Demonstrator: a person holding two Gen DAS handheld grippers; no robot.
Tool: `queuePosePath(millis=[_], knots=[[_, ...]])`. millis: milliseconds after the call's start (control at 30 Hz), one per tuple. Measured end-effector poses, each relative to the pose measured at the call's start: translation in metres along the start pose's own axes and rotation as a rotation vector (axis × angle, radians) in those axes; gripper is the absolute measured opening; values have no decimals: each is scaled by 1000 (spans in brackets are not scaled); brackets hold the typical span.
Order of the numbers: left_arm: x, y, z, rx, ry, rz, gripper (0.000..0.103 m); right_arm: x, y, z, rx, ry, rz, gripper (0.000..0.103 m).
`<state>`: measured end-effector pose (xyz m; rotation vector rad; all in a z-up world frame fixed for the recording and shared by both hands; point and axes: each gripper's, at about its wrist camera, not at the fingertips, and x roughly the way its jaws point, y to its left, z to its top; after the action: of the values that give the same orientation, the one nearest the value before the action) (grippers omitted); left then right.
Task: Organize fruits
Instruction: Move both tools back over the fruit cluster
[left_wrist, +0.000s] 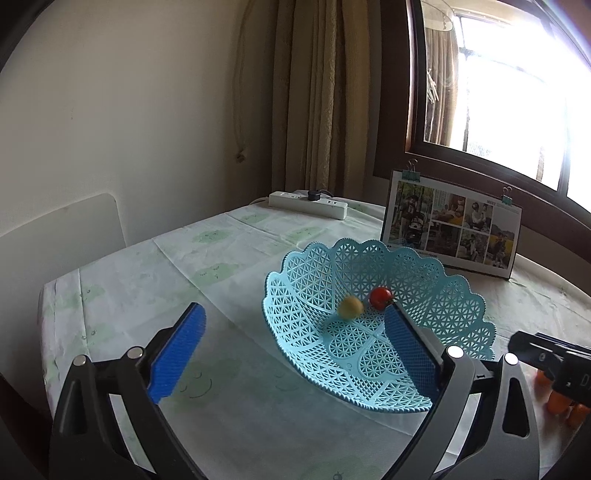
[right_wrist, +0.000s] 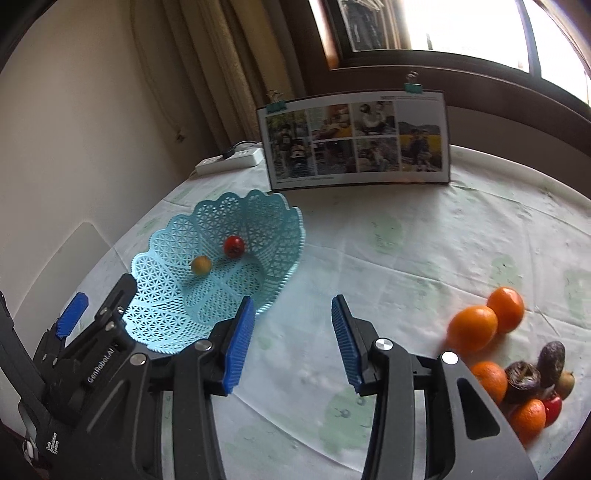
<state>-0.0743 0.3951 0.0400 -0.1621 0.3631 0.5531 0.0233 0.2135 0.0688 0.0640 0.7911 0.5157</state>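
1. Fruits sit in two places: some in the blue basket (right_wrist: 162, 266) and the rest in a pile on the worktop (right_wrist: 369, 258).
2. The basket is light blue plastic with lots of little holes and a wavy rim. It is tipped up, with its far rim high.
3. Two small round fruits lie inside the basket. One is a red tomato (right_wrist: 233, 246). One is a small yellow fruit (right_wrist: 201, 265). They are near each other, low down in the bowl part.
4. The pile sits well apart from the basket, on the right side of the worktop. It has four oranges (right_wrist: 472, 328), a second red fruit (right_wrist: 553, 408), two dark wrinkly fruits (right_wrist: 522, 380) and a small brownish one. They touch each other.
5. The left gripper (left_wrist: 295, 343) has its jaws wide open. One blue pad is inside the basket, close to the tomato. The other pad is outside, over the worktop. The jaws grip nothing.
6. The right gripper (right_wrist: 293, 343) has its jaws open too, with nothing between them. It hangs over bare cloth between the basket and the pile.
7. A photo board (right_wrist: 354, 142) with clips stands at the back. A white power strip (right_wrist: 231, 160) lies behind the basket.
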Motion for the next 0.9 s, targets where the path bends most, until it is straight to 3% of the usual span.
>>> queuePosePath(millis=[133, 533, 900], knots=[[-5, -4, 0, 16, -27, 12, 99, -13, -16, -5, 36, -23, -23, 50], [-22, -20, -3, 91, -112, 50, 100, -57, -85, -49, 197, -62, -93, 50], [-33, -31, -6, 149, -144, 62, 100, -90, -118, -86, 235, -70, -161, 50]])
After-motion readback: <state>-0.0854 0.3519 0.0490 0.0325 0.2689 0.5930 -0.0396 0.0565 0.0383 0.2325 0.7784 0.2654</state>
